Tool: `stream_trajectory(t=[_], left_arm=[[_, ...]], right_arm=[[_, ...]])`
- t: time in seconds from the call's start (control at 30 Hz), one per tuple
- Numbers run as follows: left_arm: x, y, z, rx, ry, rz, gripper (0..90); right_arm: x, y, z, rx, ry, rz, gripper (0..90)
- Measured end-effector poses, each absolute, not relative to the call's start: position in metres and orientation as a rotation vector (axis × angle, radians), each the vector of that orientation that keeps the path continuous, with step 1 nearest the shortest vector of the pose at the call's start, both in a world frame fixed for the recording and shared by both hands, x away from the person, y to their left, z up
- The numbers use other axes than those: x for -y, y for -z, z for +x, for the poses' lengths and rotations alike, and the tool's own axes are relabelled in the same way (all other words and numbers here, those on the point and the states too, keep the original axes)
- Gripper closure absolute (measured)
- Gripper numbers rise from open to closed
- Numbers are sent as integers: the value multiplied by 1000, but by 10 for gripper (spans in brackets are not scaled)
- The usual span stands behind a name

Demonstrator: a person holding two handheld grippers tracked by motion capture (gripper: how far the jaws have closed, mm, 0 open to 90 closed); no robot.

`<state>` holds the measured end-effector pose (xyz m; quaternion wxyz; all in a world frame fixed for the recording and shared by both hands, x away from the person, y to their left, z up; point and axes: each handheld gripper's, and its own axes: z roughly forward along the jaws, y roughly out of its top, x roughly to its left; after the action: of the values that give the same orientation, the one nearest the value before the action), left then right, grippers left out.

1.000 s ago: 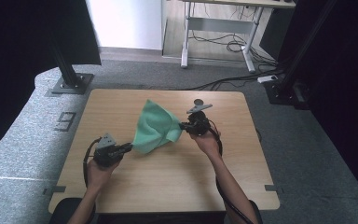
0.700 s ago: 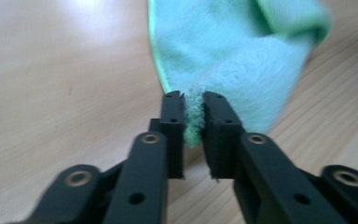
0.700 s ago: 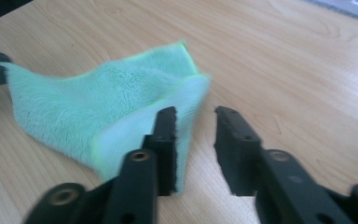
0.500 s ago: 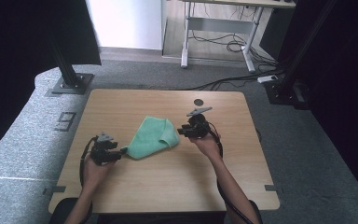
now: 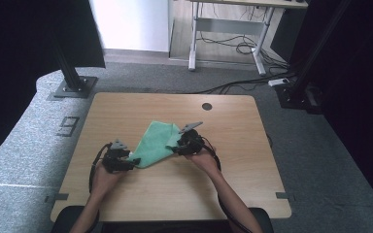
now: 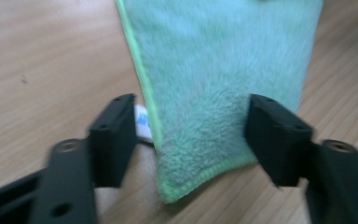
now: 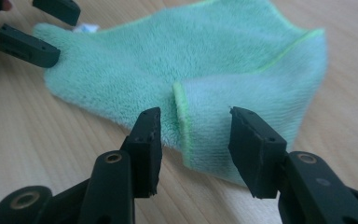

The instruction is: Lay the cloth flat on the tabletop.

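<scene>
A wooden table (image 5: 126,111) stands on grey carpet, with a round hole (image 5: 207,106) near its far edge and a white-legged desk (image 5: 233,29) with loose cables behind it. On the table, a little toward the person's side of the middle, lies a green cloth (image 5: 154,145), folded over itself and resting flat on the wood. The person's forearms come in from the bottom of the high view, one to each side of the cloth. The left gripper (image 5: 120,161) sits at the cloth's near left corner; in the left gripper view that corner (image 6: 200,154), with its bright green hem and a small white label (image 6: 142,122) beside it, lies between the two black jaws, which stand apart with clear gaps on either side, so nothing is clamped. Its jaws have just been opening and now rest about where they were half a moment ago. The right gripper (image 5: 178,146) is at the cloth's right end (its grey plate (image 5: 190,127) tilts up above it); in the right gripper view (image 7: 193,140) a folded flap with a hemmed edge (image 7: 179,112) lies between its jaws, which are also apart and not pressing the fabric. These jaws have just been opening wider. The left gripper's jaws (image 7: 32,32) show at the cloth's far corner in that same view.
</scene>
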<state>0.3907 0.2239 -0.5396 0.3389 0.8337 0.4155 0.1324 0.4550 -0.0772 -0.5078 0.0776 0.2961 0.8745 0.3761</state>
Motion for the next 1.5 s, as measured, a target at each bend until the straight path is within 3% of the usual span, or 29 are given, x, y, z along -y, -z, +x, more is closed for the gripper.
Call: stream_trajectory(t=[0.07,0.1,0.13,0.17,0.2,0.23,0.3,0.6,0.8,0.9,0.97,1.0,1.03,1.1,1.2,1.3,1.37,1.5], left_arm=[[-222,540,389,-1064,-377,2184,436],[-221,540,388,-1058,-390,2197,436],[-220,539,388,-1039,-372,2201,559],[-220,539,388,-1039,-372,2201,592],[-220,539,387,-1039,-372,2197,592],[-220,538,387,-1037,-353,2192,710],[-220,537,387,-1037,-355,2190,769],[-237,517,382,-1043,-411,2045,783],[-247,517,384,-1098,-416,2019,790],[-242,525,387,-1122,-407,2094,724],[-238,528,389,-1123,-406,2132,578],[-238,528,389,-1123,-406,2132,506],[-237,528,389,-1117,-401,2135,506],[-235,522,389,-1094,-381,2098,375],[-234,521,389,-1092,-396,2085,266],[-235,524,392,-1121,-411,2094,217],[-236,528,395,-1152,-406,2104,172],[-234,533,397,-1167,-419,2146,171]], right_arm=[[75,515,456,-2615,-1093,888,630],[75,515,456,-2615,-1093,888,630],[75,521,458,-2623,-1081,916,774],[76,522,458,-2626,-1087,927,825],[76,522,458,-2626,-1087,927,825],[79,521,458,-2609,-1078,942,850],[84,513,458,-2584,-1089,950,853],[124,454,465,-2430,-1139,984,852],[137,453,477,-2396,-1082,1044,850],[145,478,487,-2418,-1014,1131,730],[149,490,488,-2412,-983,1162,628],[149,490,488,-2412,-983,1162,628],[153,493,488,-2410,-993,1181,602],[161,494,484,-2390,-1030,1198,558],[165,490,475,-2395,-1060,1186,498],[165,491,467,-2389,-1073,1177,450],[162,497,457,-2407,-1083,1167,358],[155,508,446,-2421,-1084,1175,276]])
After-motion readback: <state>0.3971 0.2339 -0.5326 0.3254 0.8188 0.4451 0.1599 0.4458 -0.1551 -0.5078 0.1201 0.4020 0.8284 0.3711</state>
